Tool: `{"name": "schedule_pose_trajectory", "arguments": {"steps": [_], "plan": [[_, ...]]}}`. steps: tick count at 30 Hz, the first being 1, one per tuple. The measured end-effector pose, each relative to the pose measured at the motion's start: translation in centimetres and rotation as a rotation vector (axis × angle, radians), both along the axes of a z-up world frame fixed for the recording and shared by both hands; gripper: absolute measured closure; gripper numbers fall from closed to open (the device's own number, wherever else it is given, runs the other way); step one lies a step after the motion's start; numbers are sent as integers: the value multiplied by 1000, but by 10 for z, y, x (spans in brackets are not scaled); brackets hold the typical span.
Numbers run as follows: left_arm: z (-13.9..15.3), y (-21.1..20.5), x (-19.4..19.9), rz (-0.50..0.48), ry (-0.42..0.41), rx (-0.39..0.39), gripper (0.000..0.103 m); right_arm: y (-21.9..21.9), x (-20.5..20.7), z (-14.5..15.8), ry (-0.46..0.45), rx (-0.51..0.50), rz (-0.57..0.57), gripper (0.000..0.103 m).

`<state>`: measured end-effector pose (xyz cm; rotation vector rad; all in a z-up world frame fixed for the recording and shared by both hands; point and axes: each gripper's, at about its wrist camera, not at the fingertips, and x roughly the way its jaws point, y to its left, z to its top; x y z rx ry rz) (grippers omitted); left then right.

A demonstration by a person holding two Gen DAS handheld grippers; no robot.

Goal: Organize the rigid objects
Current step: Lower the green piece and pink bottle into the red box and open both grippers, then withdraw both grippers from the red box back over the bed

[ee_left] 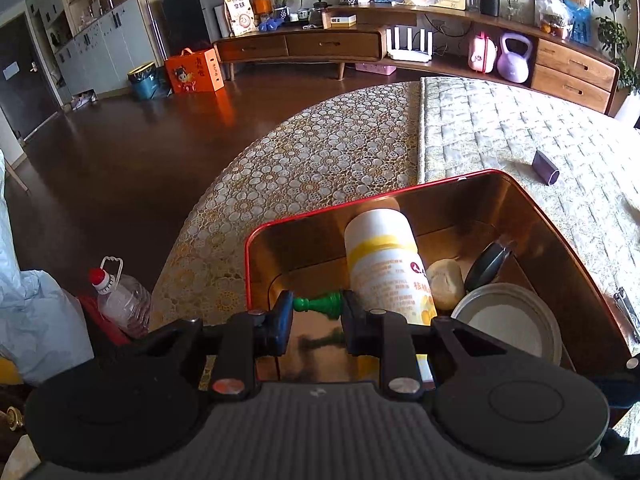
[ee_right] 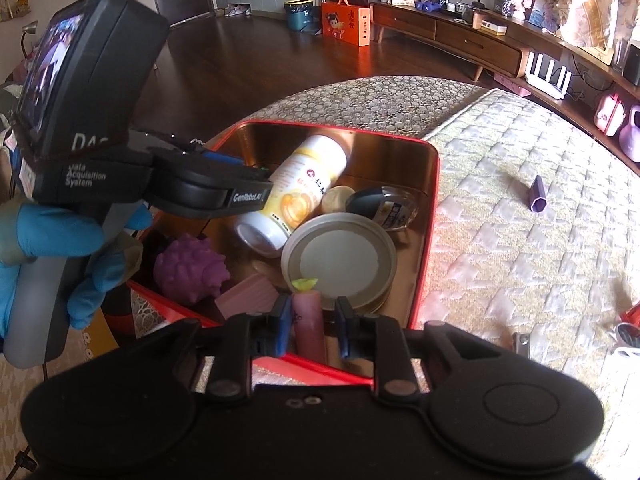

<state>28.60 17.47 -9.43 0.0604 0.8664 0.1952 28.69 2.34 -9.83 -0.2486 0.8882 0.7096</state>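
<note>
A red tin box point(ee_left: 360, 200) with a shiny gold inside sits on the table. In it lie a white and yellow bottle point(ee_left: 384, 264), a round beige piece point(ee_left: 445, 284), a dark-capped jar point(ee_left: 488, 265) and a round metal lid point(ee_left: 508, 320). My left gripper point(ee_left: 317, 303) is shut on a green chess pawn point(ee_left: 318, 302), held sideways over the box's near left corner. In the right wrist view, my right gripper point(ee_right: 310, 316) hangs over the box's near edge point(ee_right: 424, 240), with a pink stick with a green tip point(ee_right: 308, 320) between its fingers; the right finger stands apart from it. A purple spiky ball point(ee_right: 192, 270) and a pink block point(ee_right: 248, 296) lie in the box.
A small purple hexagonal tube point(ee_right: 537, 196) lies on the quilted mat point(ee_right: 520, 240), also in the left wrist view point(ee_left: 546, 168). A nail clipper point(ee_left: 626, 308) lies right of the box. A plastic water jug point(ee_left: 120, 296) stands on the floor at left. Red items point(ee_right: 630, 320) sit at the far right.
</note>
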Motion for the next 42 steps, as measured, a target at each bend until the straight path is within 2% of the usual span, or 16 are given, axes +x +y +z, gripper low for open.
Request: {"name": "schedule_pose_trajectory", "arguments": {"steps": [3,7,17,22,26,31,37,38,41,42], "plan": [[2,0,-1,5,9,-4,78,-2,-1,2,0,1,5,75],[4,0,-6,4,19,-12,78,-4,-2,5,-7,7,5,64],[18,2,-23,16,15,-65,75,-10,-10,18,-24,30,13,53],[28,2,-32,15,8,-117,75,-12,-16,26,-33,50,23,50],[37,-3,-41,4,-7,-135,74,-17,-22,35,-46,71,24,41],[46,-11,-53,-19,-20,-150,73,-22,-30,45,-62,83,25,37],[56,-19,-67,-33,-39,-167,72,-30,-42,56,-89,97,33,24],[58,-21,-69,-36,-42,-171,70,-33,-44,58,-96,100,32,22],[62,-27,-78,-52,-68,-175,37,-39,-49,62,-107,107,28,18],[64,-30,-81,-59,-83,-168,36,-42,-51,63,-111,107,24,16]]}}
